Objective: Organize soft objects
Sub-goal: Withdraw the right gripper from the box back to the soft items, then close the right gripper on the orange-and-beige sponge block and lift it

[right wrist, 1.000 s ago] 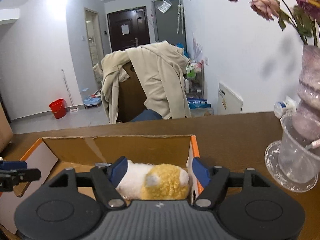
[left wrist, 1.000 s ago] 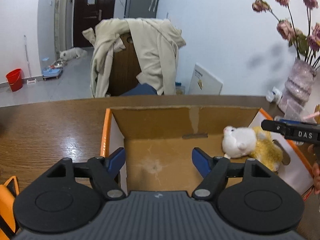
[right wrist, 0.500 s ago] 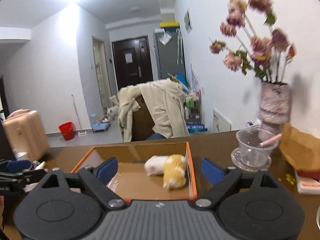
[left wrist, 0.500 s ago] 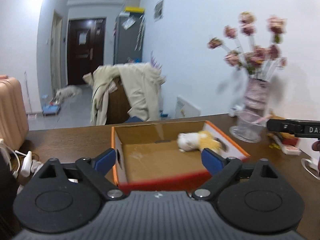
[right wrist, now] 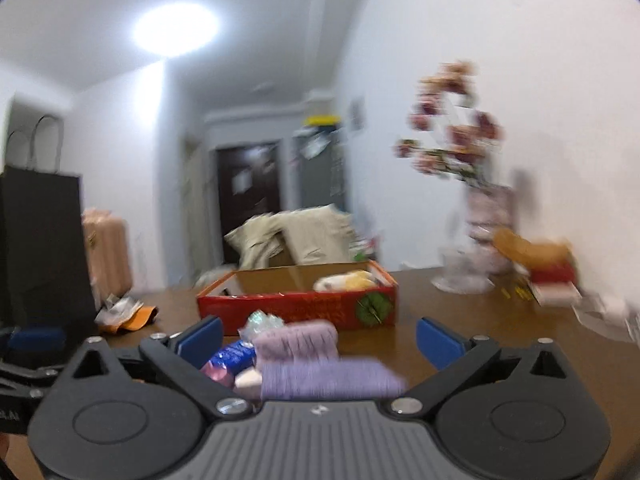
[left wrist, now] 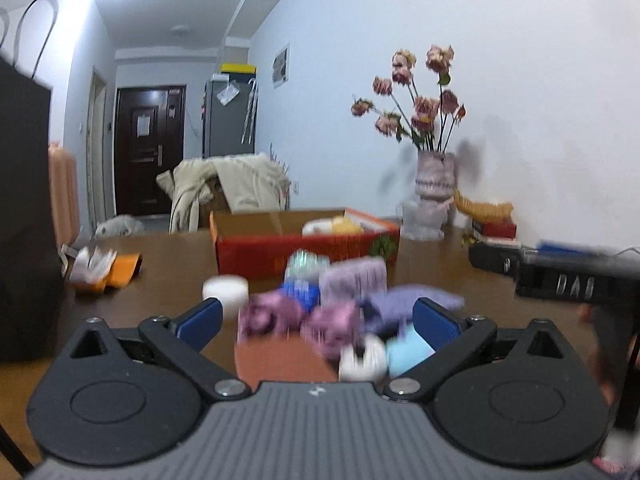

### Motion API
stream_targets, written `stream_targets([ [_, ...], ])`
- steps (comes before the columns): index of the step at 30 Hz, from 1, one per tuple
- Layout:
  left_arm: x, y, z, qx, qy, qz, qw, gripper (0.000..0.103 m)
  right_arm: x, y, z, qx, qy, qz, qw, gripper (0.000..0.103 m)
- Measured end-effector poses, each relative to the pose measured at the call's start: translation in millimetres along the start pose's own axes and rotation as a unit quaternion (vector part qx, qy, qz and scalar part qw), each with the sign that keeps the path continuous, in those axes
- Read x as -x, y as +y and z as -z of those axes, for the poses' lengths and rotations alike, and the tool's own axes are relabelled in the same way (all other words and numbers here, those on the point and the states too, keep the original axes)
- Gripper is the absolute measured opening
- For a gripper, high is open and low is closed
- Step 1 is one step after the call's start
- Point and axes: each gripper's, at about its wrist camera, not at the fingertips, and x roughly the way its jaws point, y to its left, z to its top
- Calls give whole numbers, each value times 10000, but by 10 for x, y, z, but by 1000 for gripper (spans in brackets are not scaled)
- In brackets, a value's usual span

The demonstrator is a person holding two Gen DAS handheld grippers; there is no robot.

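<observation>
A red cardboard box [left wrist: 308,250] [right wrist: 300,308] stands on the brown table with a white and yellow plush toy [left wrist: 332,227] [right wrist: 348,281] inside. In front of it lies a blurred pile of soft objects: purple knitted pieces [left wrist: 354,280] [right wrist: 328,376], pink pieces [left wrist: 272,316], a blue item [left wrist: 302,294] [right wrist: 234,356] and a light blue one [left wrist: 408,354]. My left gripper [left wrist: 316,322] is open and empty just before the pile. My right gripper [right wrist: 320,340] is open and empty above the purple pieces; it also shows at the right of the left wrist view [left wrist: 560,276].
A white round jar [left wrist: 225,292] sits left of the pile. A vase of dried roses [left wrist: 434,188] and a glass bowl [left wrist: 424,220] stand at the back right. A black paper bag [left wrist: 24,208] stands at the left, beside an orange and white wrapper [left wrist: 104,268].
Both grippers have pulled back from the box toward the near table edge. The pile of soft objects has come into view. The plush toy stays in the box.
</observation>
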Motion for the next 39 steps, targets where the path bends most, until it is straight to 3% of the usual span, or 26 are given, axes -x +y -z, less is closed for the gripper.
stream_targets([
  [3, 98, 42, 211, 70, 111, -126, 9998, 103, 60, 139, 338, 106, 432, -87, 9990, 103],
  [6, 122, 124, 330, 78, 228, -173, 9996, 103, 35, 195, 397, 48, 522, -162, 9985, 103],
  [8, 82, 177, 361, 82, 289, -283, 9991, 103, 3, 211, 390, 65, 597, -224, 9979, 97],
  [12, -34, 253, 373, 260, 413, -372, 9981, 103, -79, 268, 410, 212, 849, -252, 9958, 61],
  [16, -111, 287, 375, 335, 507, -303, 9977, 103, -116, 307, 431, 261, 920, -257, 9951, 44],
  [20, -208, 309, 348, 354, 610, -338, 9969, 103, -180, 341, 426, 302, 992, -274, 9942, 37],
  [23, -363, 407, 316, 742, 987, -351, 9917, 102, -197, 341, 413, 315, 1045, -279, 9936, 35],
  [30, -600, 443, 295, 1043, 1348, -326, 9848, 89, -264, 301, 342, 278, 1123, -457, 9922, 34],
  [35, -725, 350, 293, 1473, 1494, 322, 9772, 81, -312, 178, 327, 241, 1119, -340, 9928, 33],
  [37, -726, 277, 275, 1583, 1482, 901, 9720, 81, -325, 99, 295, 188, 1095, -199, 9936, 34],
  [39, -680, 260, 238, 1576, 1450, 1218, 9692, 80, -324, 37, 248, 141, 1101, -174, 9937, 34],
])
